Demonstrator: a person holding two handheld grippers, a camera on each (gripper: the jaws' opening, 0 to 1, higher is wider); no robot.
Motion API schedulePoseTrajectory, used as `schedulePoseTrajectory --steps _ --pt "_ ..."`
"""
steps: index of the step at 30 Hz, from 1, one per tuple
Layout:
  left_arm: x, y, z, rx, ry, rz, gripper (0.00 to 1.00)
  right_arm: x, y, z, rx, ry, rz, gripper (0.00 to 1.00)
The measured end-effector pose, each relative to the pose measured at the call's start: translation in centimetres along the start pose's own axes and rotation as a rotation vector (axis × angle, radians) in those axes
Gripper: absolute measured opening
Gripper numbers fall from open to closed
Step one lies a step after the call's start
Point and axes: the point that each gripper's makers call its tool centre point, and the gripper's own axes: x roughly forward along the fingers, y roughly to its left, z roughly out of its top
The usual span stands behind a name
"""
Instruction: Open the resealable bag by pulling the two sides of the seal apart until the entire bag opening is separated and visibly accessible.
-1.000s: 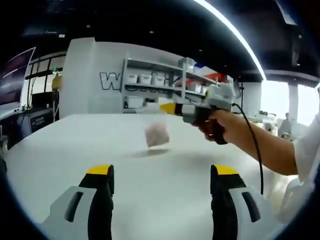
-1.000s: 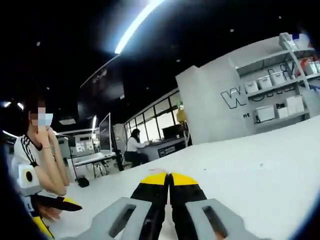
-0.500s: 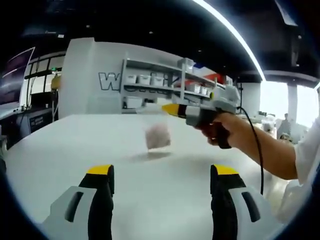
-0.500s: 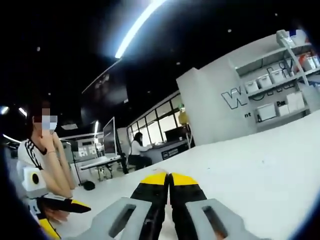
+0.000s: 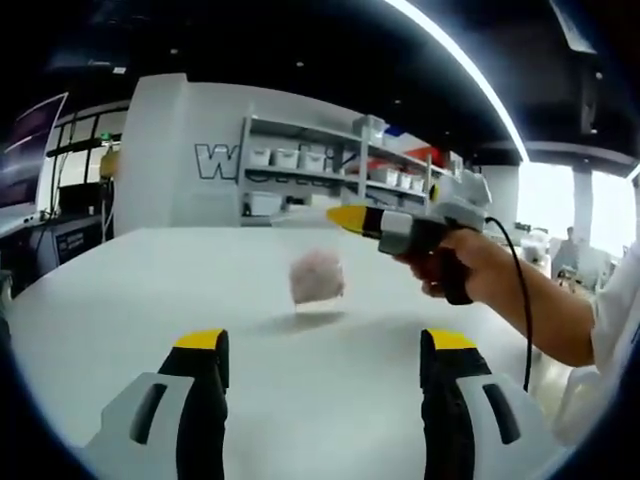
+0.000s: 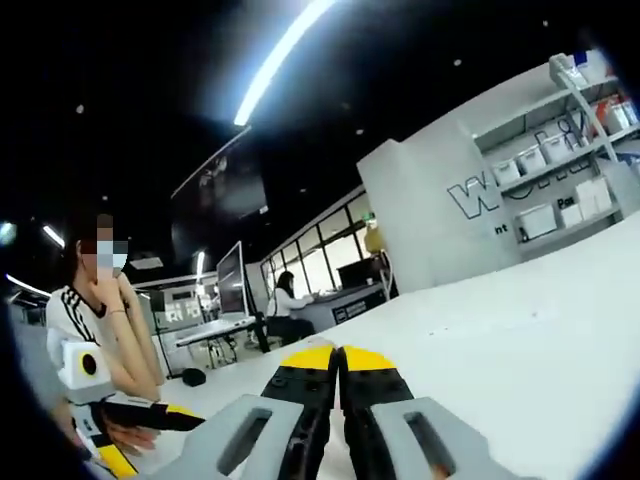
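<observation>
A clear resealable bag (image 5: 316,276) with a pinkish lump inside hangs above the white table (image 5: 120,300) in the left gripper view. Its top edge is pinched in the yellow-tipped right gripper (image 5: 343,216), which reaches in from the right in a person's hand (image 5: 462,270). My left gripper (image 5: 325,342) stands open near the table's front, well short of the bag. In the right gripper view the right gripper (image 6: 338,352) has its jaws pressed together; the bag's film between them is too faint to make out. The left gripper (image 6: 170,415) shows at lower left, held by a person.
Shelves with white bins (image 5: 300,160) stand against a grey wall behind the table. A black cable (image 5: 515,300) hangs from the right gripper. Beyond the table's far edge there are desks, a monitor (image 6: 232,290) and a seated person (image 6: 283,300).
The right gripper has drifted a little to the right with the bag, and the hanging bag has swung and turned. The left gripper's jaws have stayed open and still.
</observation>
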Motion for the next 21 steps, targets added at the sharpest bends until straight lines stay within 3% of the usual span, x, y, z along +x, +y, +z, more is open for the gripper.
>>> schedulePoseTrajectory --steps 21 --pt "0.2 -0.8 0.0 -0.003 0.004 -0.021 0.77 -2.7 1.1 -1.5 0.088 -0.024 0.005 0.00"
